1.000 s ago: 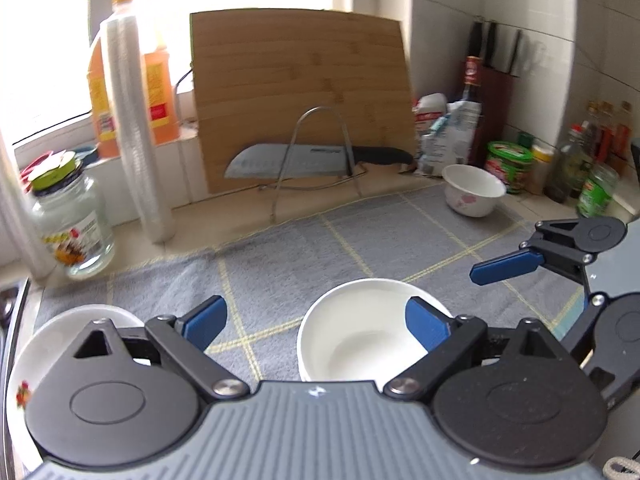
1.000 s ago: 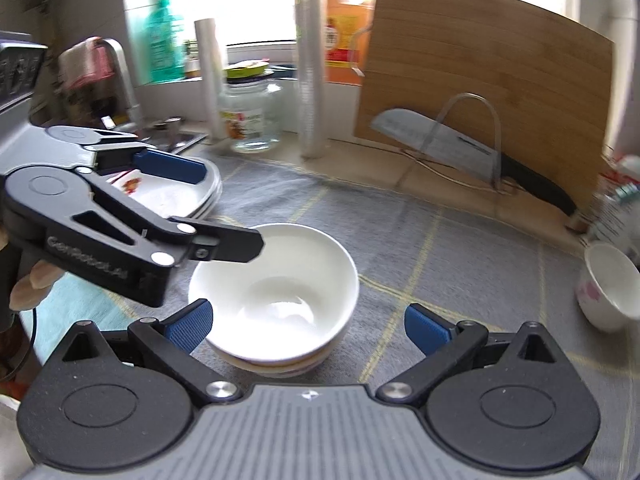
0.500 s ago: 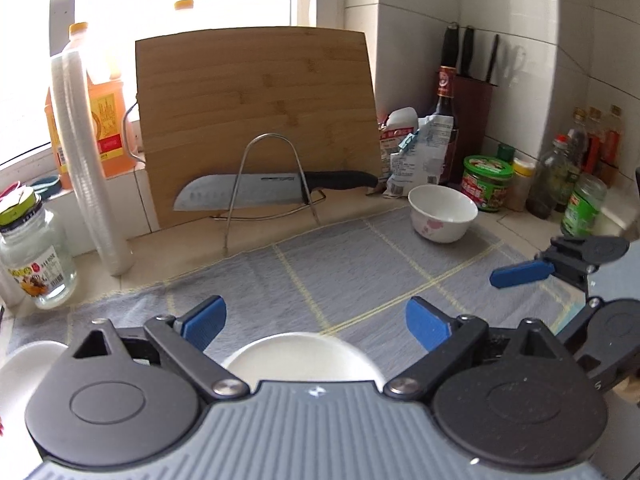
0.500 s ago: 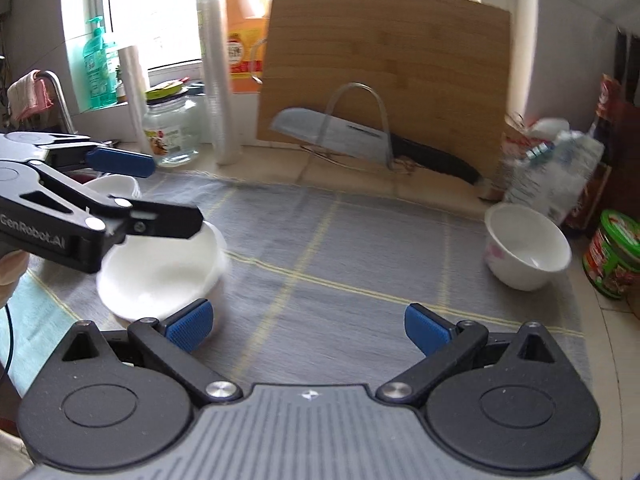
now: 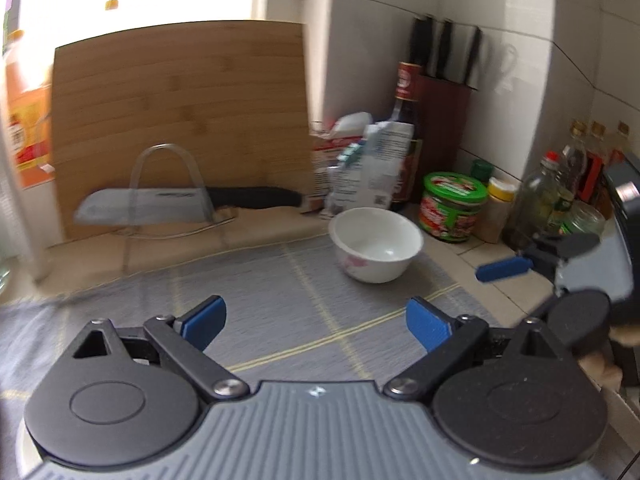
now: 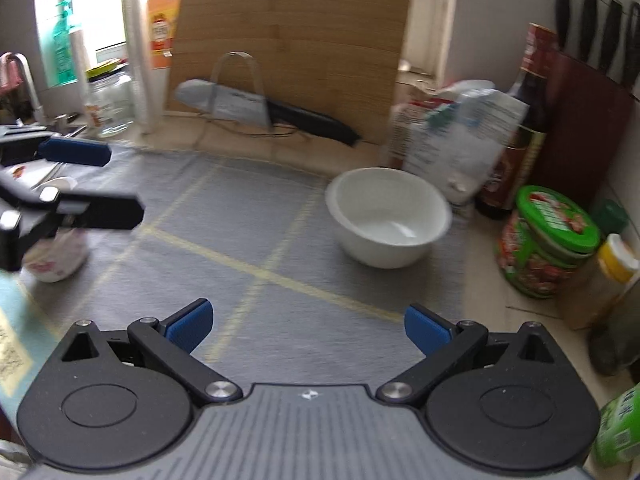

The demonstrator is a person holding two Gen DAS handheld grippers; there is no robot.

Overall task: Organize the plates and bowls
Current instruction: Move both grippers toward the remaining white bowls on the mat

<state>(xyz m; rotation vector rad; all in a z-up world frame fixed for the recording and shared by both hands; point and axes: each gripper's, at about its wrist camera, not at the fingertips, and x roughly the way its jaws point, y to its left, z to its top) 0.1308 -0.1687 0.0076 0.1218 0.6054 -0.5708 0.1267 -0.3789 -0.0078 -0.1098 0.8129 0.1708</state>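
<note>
My left gripper (image 5: 316, 318) had its fingers spread wide with only the grey checked mat (image 5: 280, 304) showing between them, and my right gripper (image 6: 308, 322) stood just as wide and just as empty. The thing I judged to be next was the small white bowl (image 6: 390, 216), sitting upright near the far right edge of the mat, close in front of a crumpled white bag (image 6: 460, 128) and a dark sauce bottle (image 6: 524, 120), with a green-lidded jar (image 6: 548, 240) just to its right. That crowding worried me: if I came in too fast or too wide, an outer finger could clip the jar or the bag and knock something over, and a hard pinch on one thin glazed rim could let the bowl slip or tip. The views were blurred too, so my aim was less sure. The bowl looked plain and glossy inside, empty, with a faint pink flower print on its outer wall in the left view. Another floral bowl (image 6: 56, 256) sat at the mat's left edge, partly behind my left gripper.
</note>
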